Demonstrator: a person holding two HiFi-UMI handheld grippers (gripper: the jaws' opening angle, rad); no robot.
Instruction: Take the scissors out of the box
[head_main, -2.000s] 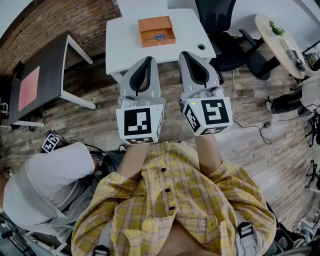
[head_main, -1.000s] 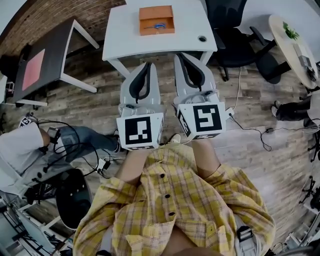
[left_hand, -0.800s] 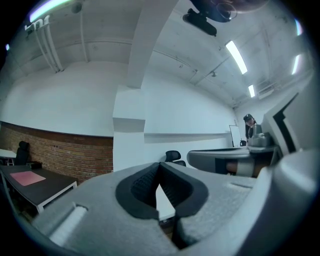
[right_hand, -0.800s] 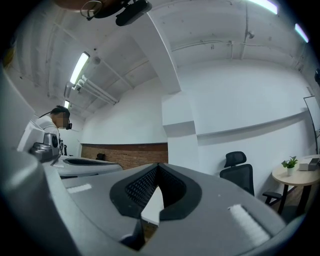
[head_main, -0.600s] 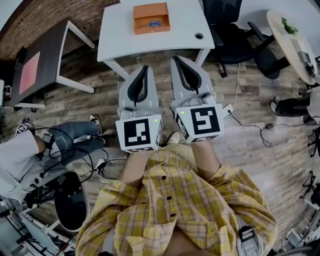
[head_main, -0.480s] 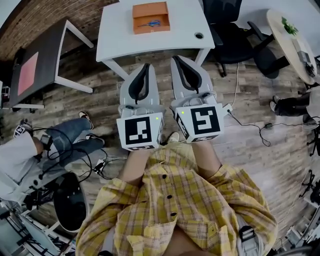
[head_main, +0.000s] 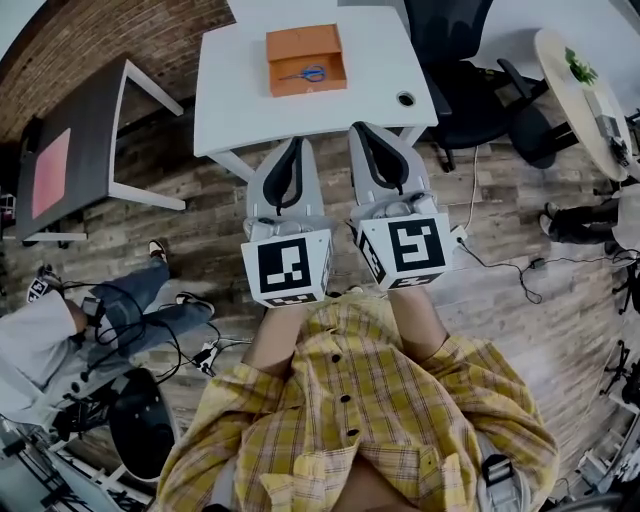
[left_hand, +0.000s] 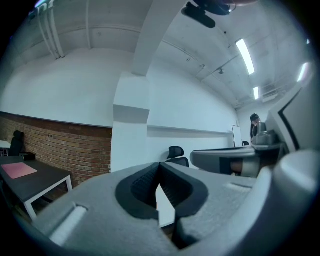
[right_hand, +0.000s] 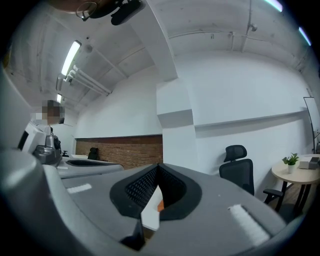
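An open orange box (head_main: 306, 60) lies on the white table (head_main: 240, 100) ahead of me, with blue-handled scissors (head_main: 306, 73) inside it. In the head view my left gripper (head_main: 295, 143) and right gripper (head_main: 364, 130) are held side by side in the air just short of the table's near edge, both pointing at it. Both are shut, tips together, with nothing between them. Through the right gripper's jaws (right_hand: 158, 165) a sliver of the orange box (right_hand: 159, 205) shows. The left gripper (left_hand: 160, 164) view shows its tips meeting above the white table edge (left_hand: 166, 212).
A dark desk (head_main: 70, 165) with a pink mat stands at the left. Black office chairs (head_main: 470, 75) sit right of the white table, a round table (head_main: 580, 85) with a plant farther right. A seated person (head_main: 60, 330) is at the lower left. Cables (head_main: 500, 262) cross the wooden floor.
The white table and box have slid nearer to the grippers in the head view as I stepped toward it. Both grippers stay shut and side by side. The seated person has drifted left.
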